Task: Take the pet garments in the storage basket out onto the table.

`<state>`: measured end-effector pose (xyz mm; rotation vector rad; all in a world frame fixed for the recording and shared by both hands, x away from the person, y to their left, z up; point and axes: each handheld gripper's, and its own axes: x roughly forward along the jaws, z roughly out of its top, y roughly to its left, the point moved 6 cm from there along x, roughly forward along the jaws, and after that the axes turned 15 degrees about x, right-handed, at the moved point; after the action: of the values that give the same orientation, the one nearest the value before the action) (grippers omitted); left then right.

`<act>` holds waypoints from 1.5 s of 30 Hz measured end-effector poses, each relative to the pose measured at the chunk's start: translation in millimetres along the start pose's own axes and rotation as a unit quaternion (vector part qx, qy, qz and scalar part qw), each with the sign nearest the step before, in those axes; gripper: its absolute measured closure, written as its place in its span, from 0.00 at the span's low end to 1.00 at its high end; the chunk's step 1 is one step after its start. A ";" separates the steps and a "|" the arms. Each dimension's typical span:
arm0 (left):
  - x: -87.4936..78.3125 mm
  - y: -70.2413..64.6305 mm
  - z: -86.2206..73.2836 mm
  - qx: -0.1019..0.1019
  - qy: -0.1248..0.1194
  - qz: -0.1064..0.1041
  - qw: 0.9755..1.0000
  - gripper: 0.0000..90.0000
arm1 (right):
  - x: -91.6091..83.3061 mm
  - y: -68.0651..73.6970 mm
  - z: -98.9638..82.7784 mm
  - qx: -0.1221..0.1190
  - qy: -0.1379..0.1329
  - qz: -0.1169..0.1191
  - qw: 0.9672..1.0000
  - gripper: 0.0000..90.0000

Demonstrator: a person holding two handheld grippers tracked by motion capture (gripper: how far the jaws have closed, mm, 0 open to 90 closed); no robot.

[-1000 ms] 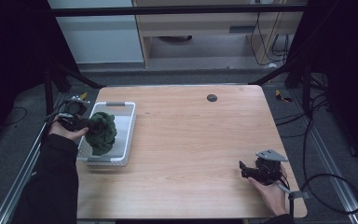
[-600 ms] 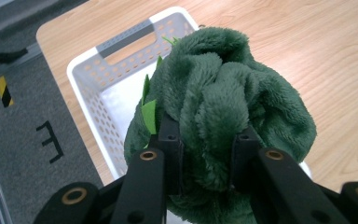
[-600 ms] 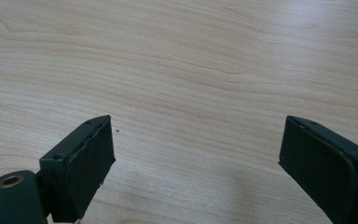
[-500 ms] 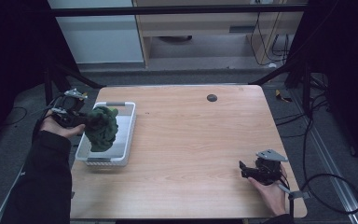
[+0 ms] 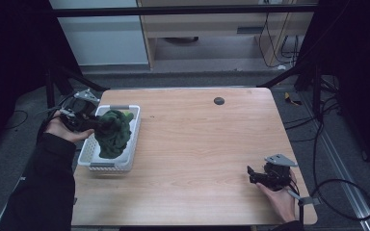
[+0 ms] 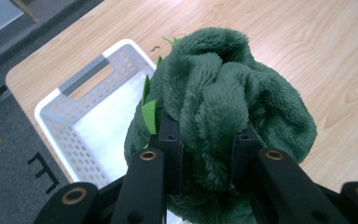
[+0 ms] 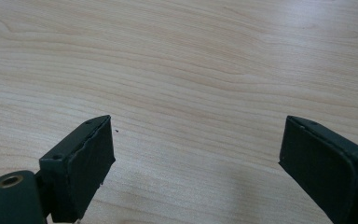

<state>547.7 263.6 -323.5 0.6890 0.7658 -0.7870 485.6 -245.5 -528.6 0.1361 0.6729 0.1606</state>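
A dark green fuzzy cloth [image 5: 113, 134] hangs bunched above the white perforated basket [image 5: 131, 144] at the table's left side. My left gripper [image 5: 101, 124] is shut on the cloth's upper fold; in the left gripper view the black pads [image 6: 171, 154] squeeze the plush green cloth [image 6: 223, 102], with the basket [image 6: 70, 119] below and behind it. A small light green tag pokes out of the cloth. My right gripper [image 5: 250, 175] rests near the table's front right corner, held by a hand. Its jaws [image 7: 196, 163] stand wide apart over bare wood with nothing between them.
The wooden table [image 5: 197, 144] has a small dark round disc [image 5: 218, 100] near its far edge. Black frame struts stand at both far corners, and cables run along the floor on the right. A cabinet stands beyond the table.
My left gripper has lifted the green cloth up out of the basket and drawn it slightly away from the person. The right gripper has stayed put.
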 end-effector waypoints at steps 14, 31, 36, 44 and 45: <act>9.2 -25.2 34.6 0.066 0.003 -0.029 0.997 0.80 | -0.1 -0.1 0.4 0.001 -0.001 0.001 1.000 0.11; 40.4 -62.1 71.4 0.138 0.016 -0.078 0.987 0.80 | -0.8 0.5 0.8 0.001 -0.002 0.003 1.000 0.11; 48.9 -72.5 79.5 0.160 0.024 -0.093 0.982 0.80 | -0.7 0.7 0.8 0.002 -0.002 0.005 1.000 0.11; 60.2 -87.6 92.3 0.187 0.021 -0.113 0.976 0.80 | -0.9 1.4 1.1 0.002 -0.002 0.006 1.000 0.11; 61.7 -89.0 93.9 0.189 0.022 -0.115 0.975 0.80 | -0.8 1.3 1.1 0.001 -0.002 0.005 1.000 0.11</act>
<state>536.1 122.3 -344.7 0.9715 0.7522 -1.1501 485.6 -244.5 -527.1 0.1423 0.6687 0.1700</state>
